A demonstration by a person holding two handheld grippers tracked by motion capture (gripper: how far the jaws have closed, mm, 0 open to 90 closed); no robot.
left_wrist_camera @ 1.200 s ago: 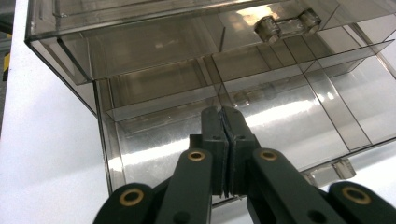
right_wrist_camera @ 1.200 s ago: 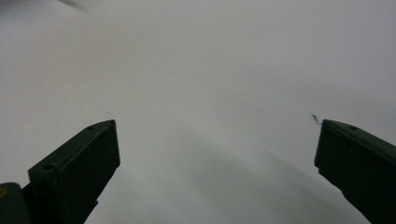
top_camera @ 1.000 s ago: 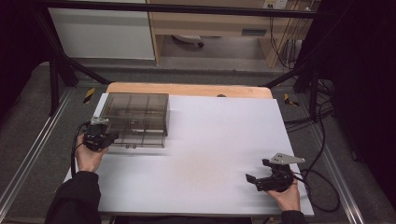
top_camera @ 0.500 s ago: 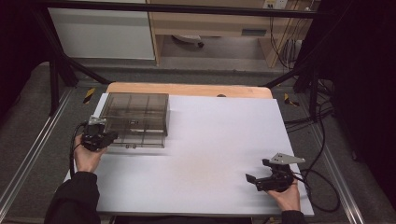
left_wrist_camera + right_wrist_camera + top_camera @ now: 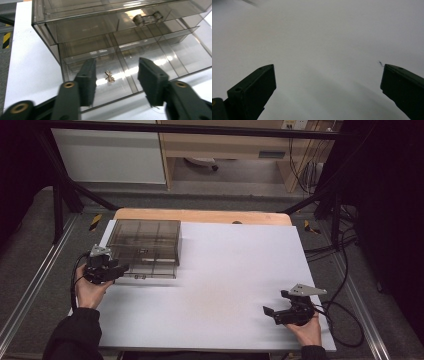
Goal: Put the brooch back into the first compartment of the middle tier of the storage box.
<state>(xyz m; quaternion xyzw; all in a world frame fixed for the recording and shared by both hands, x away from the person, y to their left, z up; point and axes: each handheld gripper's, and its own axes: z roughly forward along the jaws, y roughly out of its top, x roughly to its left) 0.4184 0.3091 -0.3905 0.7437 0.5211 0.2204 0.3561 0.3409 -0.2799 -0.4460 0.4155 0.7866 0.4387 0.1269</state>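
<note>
The high view takes in the whole white table [image 5: 225, 285]: a smoky transparent drawer box [image 5: 145, 245] stands near its far left corner, the left gripper [image 5: 116, 270] sits at the box's near left corner, and the right gripper [image 5: 272, 311] rests well apart near the table's right front edge. The left gripper view adds what the high view is too far off to show: the lowest drawer [image 5: 130, 67] is pulled out toward the camera, divided into compartments, and a small gold-coloured metal piece [image 5: 109, 76] lies in the front compartment between the two jaws. The left gripper's jaws have just been opening and now stand partly open, pads clear of the drawer, holding nothing. A pale fitting [image 5: 147, 18] shows through the box higher up. In the right gripper view the right gripper's [image 5: 328, 82] jaws are spread wide over bare white table, gripping nothing.
</note>
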